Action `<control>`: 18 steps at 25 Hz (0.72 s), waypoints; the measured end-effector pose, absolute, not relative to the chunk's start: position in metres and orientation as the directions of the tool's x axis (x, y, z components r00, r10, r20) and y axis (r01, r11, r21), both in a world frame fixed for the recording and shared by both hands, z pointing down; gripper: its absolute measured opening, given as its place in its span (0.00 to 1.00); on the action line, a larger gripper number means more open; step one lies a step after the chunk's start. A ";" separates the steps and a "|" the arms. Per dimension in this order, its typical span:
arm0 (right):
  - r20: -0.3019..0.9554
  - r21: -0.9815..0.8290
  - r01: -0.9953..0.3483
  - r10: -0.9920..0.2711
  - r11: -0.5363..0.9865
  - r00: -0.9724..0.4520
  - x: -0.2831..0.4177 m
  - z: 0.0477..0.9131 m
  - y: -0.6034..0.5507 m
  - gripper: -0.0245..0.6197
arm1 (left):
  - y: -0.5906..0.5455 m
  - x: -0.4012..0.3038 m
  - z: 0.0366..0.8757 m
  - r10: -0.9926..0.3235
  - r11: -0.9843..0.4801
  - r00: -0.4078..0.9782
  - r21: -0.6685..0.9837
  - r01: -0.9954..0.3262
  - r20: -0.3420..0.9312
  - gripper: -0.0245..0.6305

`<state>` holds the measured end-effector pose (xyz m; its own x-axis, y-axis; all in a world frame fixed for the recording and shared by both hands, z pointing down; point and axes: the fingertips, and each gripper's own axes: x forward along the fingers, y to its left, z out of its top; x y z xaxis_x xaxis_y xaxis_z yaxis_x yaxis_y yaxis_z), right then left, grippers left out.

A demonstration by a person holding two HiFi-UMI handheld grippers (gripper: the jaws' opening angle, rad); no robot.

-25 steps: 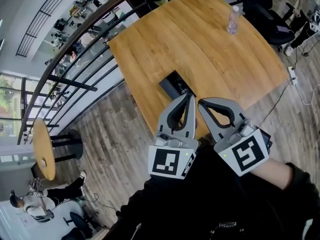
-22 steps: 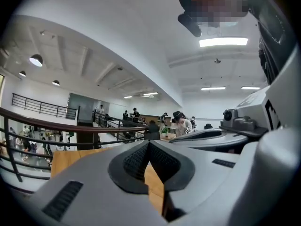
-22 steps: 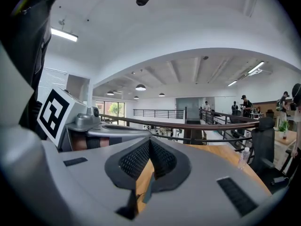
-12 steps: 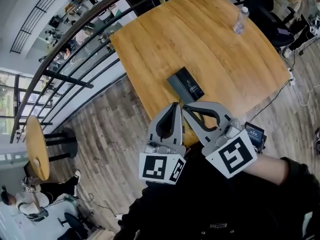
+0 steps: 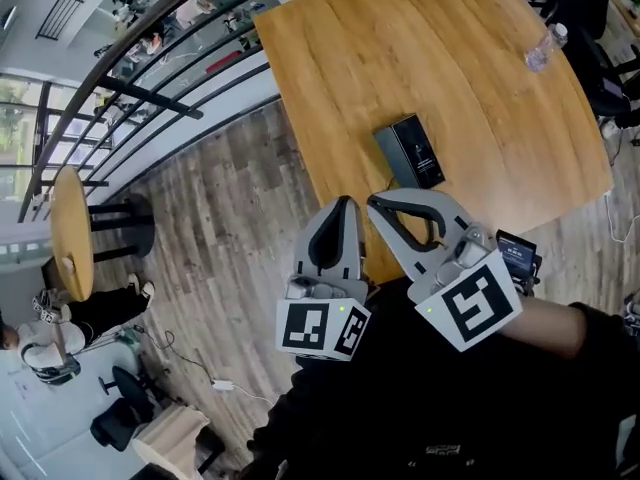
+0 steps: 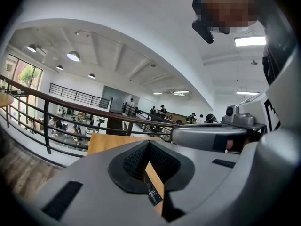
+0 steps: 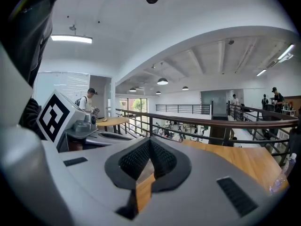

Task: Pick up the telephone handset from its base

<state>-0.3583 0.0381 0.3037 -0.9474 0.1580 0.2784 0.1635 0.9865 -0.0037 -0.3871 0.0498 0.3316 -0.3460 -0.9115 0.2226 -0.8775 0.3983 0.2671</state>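
Observation:
The black telephone [image 5: 410,151] lies flat on the wooden table [image 5: 400,58], close to its near edge, with the handset resting on the base. Both grey grippers hover side by side just short of it, over the table's edge. My left gripper [image 5: 343,203] is shut and empty, its tips below and left of the phone. My right gripper [image 5: 376,200] is also shut and empty, its tips just short of the phone's near end. In the left gripper view the pads [image 6: 141,157] meet, and a dark sliver of the phone [image 6: 151,192] shows below them. The right gripper view shows only tabletop [image 7: 244,161] past the shut pads [image 7: 162,157].
A clear plastic bottle [image 5: 540,50] stands at the table's far right. A black railing [image 5: 170,43] runs along the table's left side, with a drop to a lower floor behind it. A round wooden table [image 5: 68,233] stands at the far left on the plank floor [image 5: 230,228].
Both shut grippers have drawn back and left from the phone and sunk a little. The phone, partly hidden by the left gripper before, now shows whole beyond the tips.

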 end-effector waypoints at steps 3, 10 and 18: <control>0.306 -0.049 0.188 0.194 0.981 -0.932 -0.369 0.317 0.039 0.06 | 0.054 -0.403 0.343 -0.894 0.434 -0.377 0.263 -0.861 0.240 0.04; 0.328 -0.102 0.174 0.198 0.980 -0.924 -0.372 0.339 0.006 0.06 | 0.032 -0.403 0.409 -0.893 0.420 -0.294 0.396 -0.817 0.340 0.04; 0.373 -0.137 0.134 0.177 0.981 -0.911 -0.370 0.358 -0.026 0.06 | 0.023 -0.409 0.490 -0.927 0.360 -0.152 0.704 -0.612 0.342 0.04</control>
